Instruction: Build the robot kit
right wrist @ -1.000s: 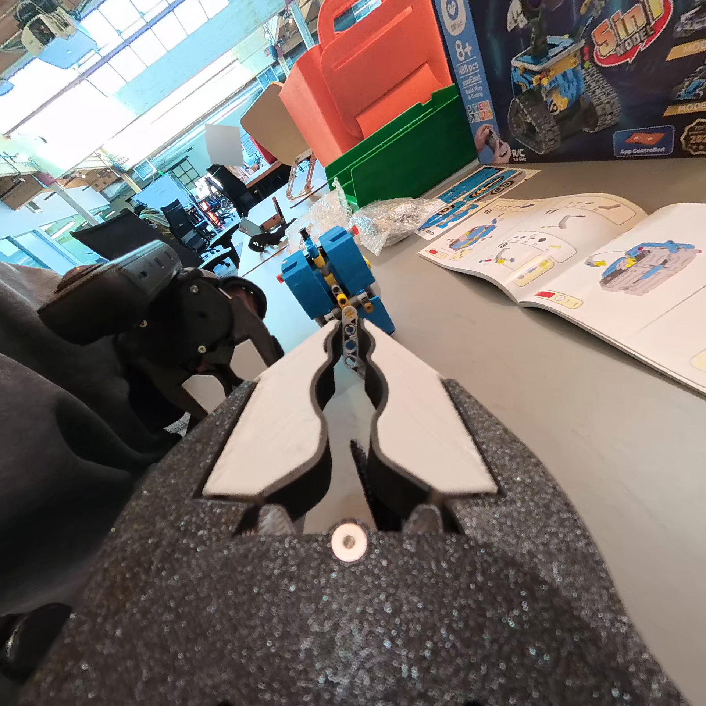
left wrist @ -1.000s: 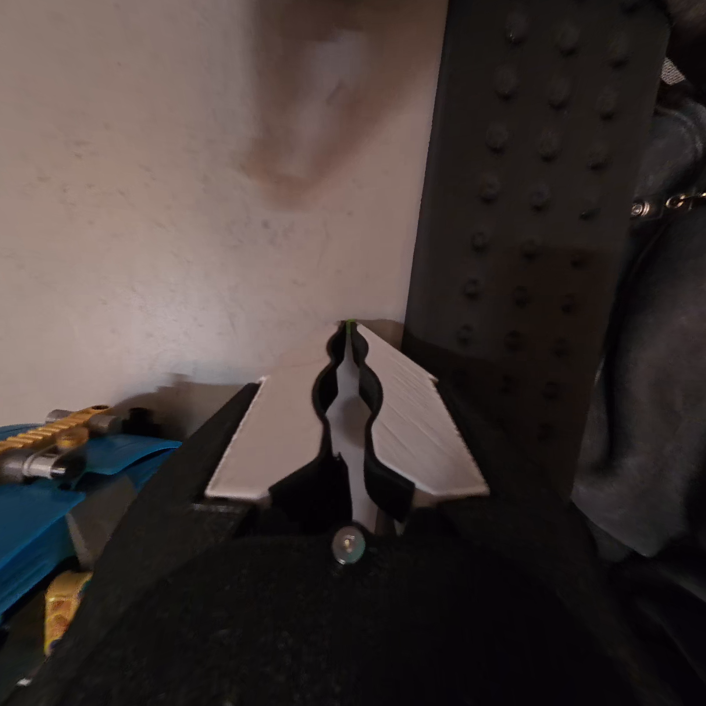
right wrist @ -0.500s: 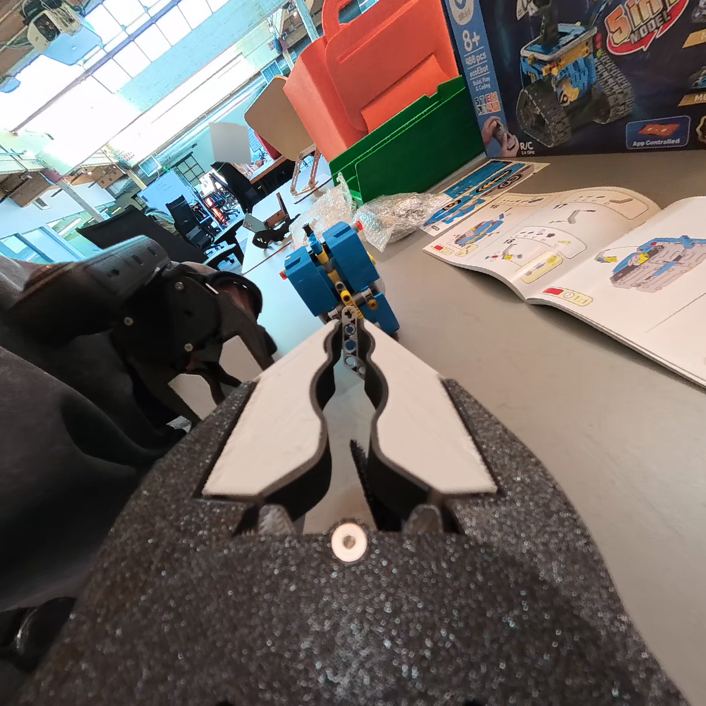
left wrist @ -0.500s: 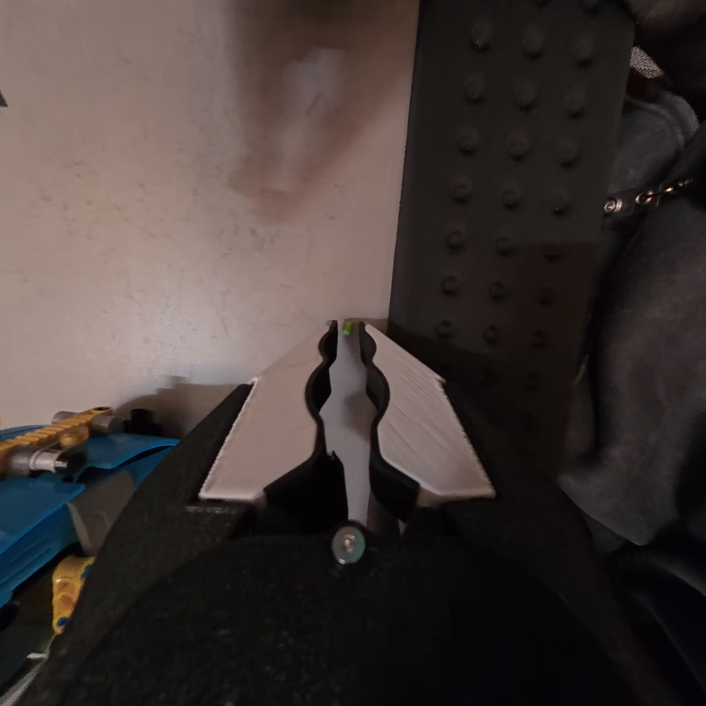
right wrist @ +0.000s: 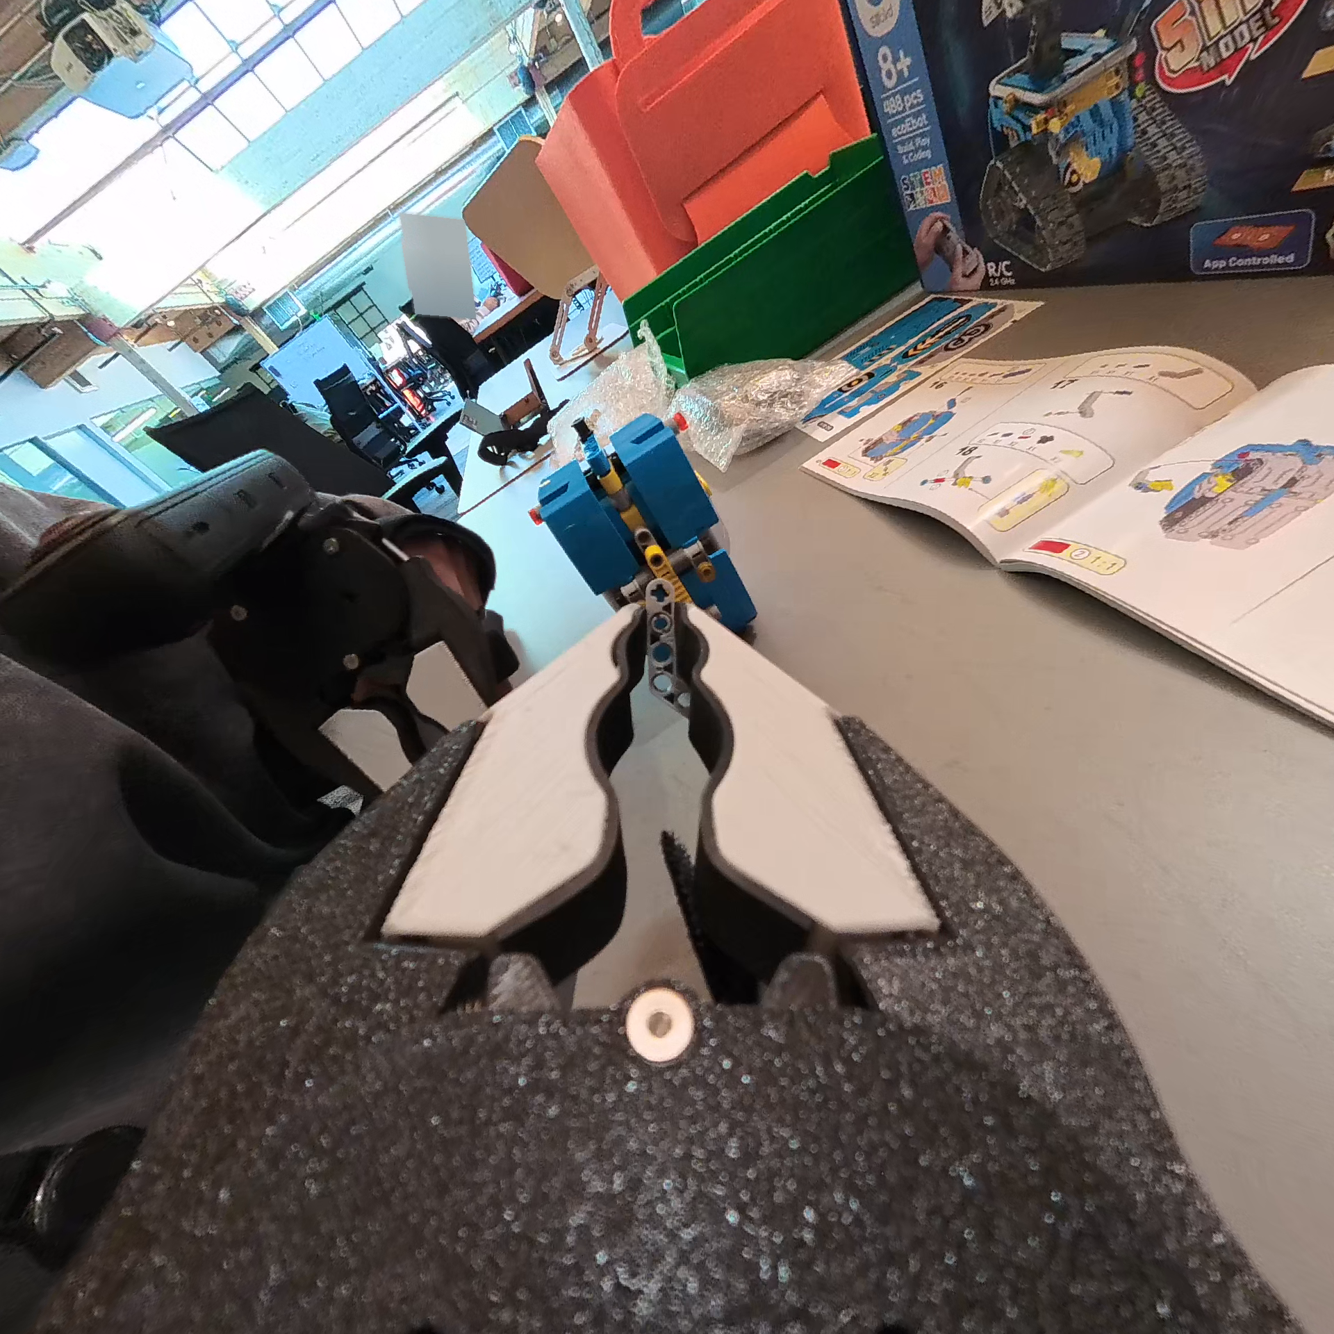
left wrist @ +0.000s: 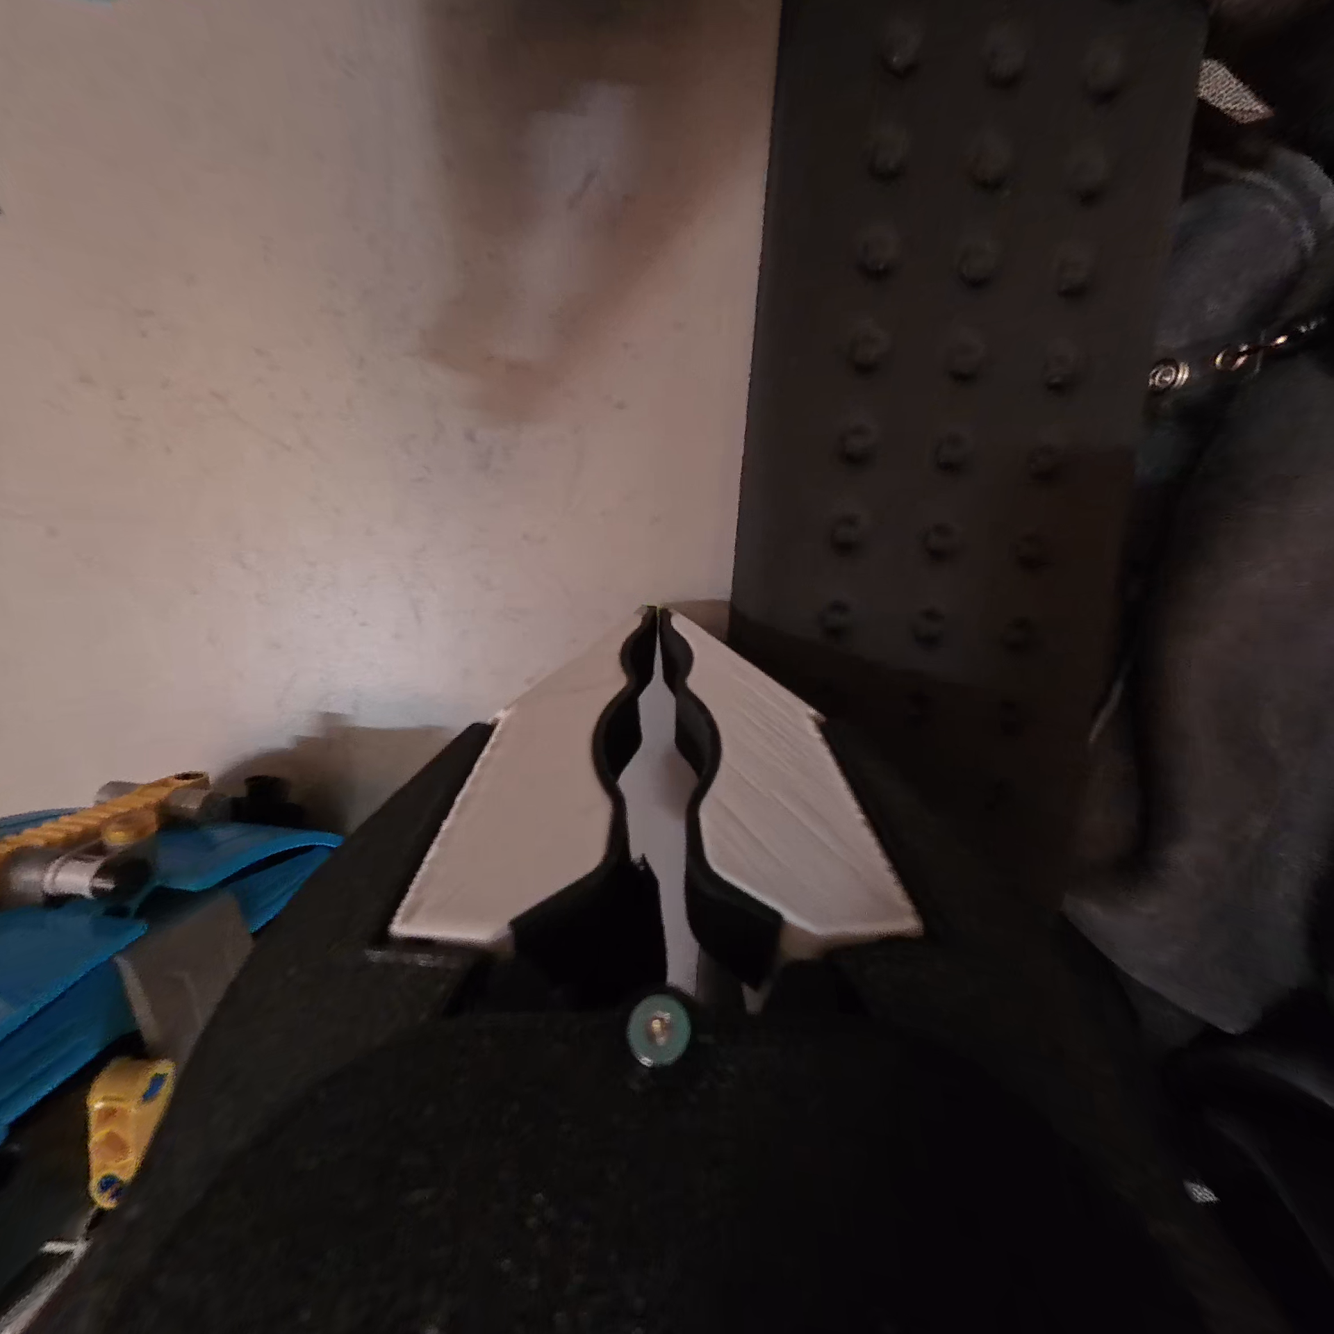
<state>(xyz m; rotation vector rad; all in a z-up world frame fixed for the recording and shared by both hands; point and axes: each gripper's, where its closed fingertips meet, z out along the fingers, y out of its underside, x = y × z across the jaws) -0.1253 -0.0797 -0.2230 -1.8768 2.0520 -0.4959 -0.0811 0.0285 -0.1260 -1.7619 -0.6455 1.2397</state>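
Note:
My right gripper is shut on a grey perforated beam, held upright between its tips just in front of a blue brick model standing on the grey table. My left gripper points down at the pale table with its tips closed; a sliver of a small green piece shows between them. It stands next to a dark studded panel. The blue model, with a yellow toothed bar, lies at the left. The left gripper's black body also shows in the right wrist view.
An open instruction booklet lies at the right. Behind it are the toy's box, an orange case, a green tray, a sticker sheet and a crumpled plastic bag. A dark sleeve hangs at the right. There is about 15 cm between the tips of the two grippers.
The left jaws parted slightly half a second ago, showing the green piece, and have closed again. The right gripper has stayed nearly still with the beam.

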